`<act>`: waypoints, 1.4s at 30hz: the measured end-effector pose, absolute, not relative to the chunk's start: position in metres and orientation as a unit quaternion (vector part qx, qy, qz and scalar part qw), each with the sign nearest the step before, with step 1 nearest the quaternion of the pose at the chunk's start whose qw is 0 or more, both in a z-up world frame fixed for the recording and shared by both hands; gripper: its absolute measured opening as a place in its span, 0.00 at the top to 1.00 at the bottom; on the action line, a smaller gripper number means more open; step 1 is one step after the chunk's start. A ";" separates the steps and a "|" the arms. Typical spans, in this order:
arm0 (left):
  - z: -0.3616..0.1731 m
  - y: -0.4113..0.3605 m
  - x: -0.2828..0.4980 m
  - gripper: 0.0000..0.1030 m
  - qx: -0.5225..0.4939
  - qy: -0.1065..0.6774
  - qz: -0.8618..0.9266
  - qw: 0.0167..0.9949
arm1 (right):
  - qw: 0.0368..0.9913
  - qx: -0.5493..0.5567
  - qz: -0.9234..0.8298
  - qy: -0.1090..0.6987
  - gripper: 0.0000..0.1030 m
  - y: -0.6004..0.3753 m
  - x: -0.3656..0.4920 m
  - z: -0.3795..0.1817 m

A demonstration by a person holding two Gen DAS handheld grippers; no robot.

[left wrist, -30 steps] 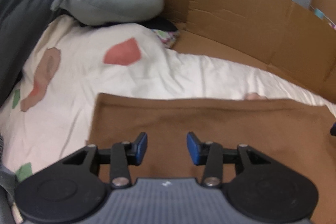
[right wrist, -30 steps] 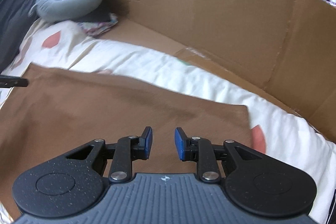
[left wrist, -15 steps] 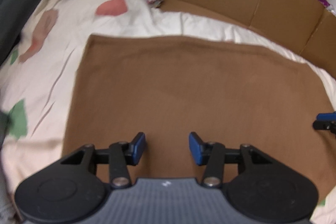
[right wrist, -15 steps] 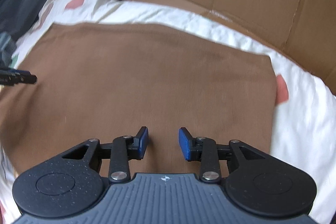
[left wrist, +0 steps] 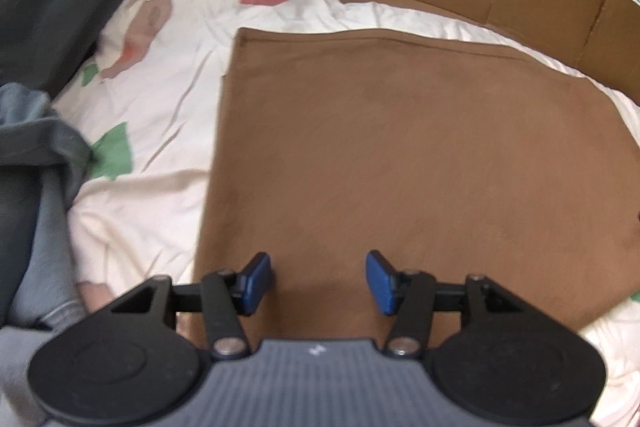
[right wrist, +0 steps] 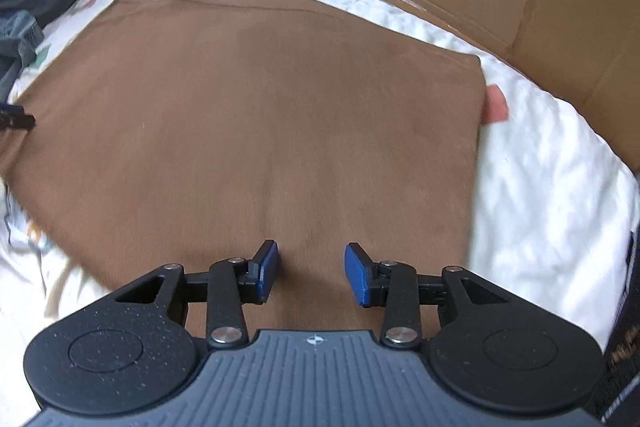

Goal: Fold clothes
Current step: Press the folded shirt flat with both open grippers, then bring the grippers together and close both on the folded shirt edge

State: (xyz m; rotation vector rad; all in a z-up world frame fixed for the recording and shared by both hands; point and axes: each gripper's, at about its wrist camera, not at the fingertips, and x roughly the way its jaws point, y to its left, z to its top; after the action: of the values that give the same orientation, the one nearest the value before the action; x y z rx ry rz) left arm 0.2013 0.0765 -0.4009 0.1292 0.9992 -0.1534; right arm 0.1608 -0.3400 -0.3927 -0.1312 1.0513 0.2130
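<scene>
Brown cloth (left wrist: 400,147) lies flat as a smooth rectangle on the bed's white patterned sheet (left wrist: 168,75); left gripper (left wrist: 318,277) and right gripper (right wrist: 310,273) hover over its near edge, jaws apart and empty: risk of pinching the sheet along with the cloth, dragging both

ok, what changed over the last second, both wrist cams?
Both grippers pulled back and tipped down: the brown cloth now fills each view, with more of it visible. The left gripper and right gripper opened slightly wider. Nothing grasped or released. The cloth stayed flat on the bedsheet.
</scene>
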 end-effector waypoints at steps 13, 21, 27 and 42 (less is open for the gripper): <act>-0.407 0.112 0.169 0.54 0.078 0.490 -0.050 0.867 | 0.843 -0.058 0.071 0.530 0.57 -0.363 0.119 -0.398; -0.387 0.112 0.165 0.61 0.071 0.471 -0.037 0.878 | 0.847 -0.050 0.060 0.525 0.57 -0.362 0.111 -0.380; -0.381 0.076 0.163 0.61 0.059 0.463 -0.085 0.880 | 0.853 -0.039 0.085 0.513 0.57 -0.338 0.116 -0.377; -0.409 -0.017 0.157 0.61 0.088 0.482 -0.201 0.849 | 0.847 -0.031 0.153 0.508 0.57 -0.268 0.134 -0.389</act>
State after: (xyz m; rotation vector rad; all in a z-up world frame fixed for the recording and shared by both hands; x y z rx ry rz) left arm 0.1570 -0.0170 -0.4090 0.1847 1.0148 -0.4236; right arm 0.1341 -0.2679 -0.3886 -0.0647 1.0713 0.3217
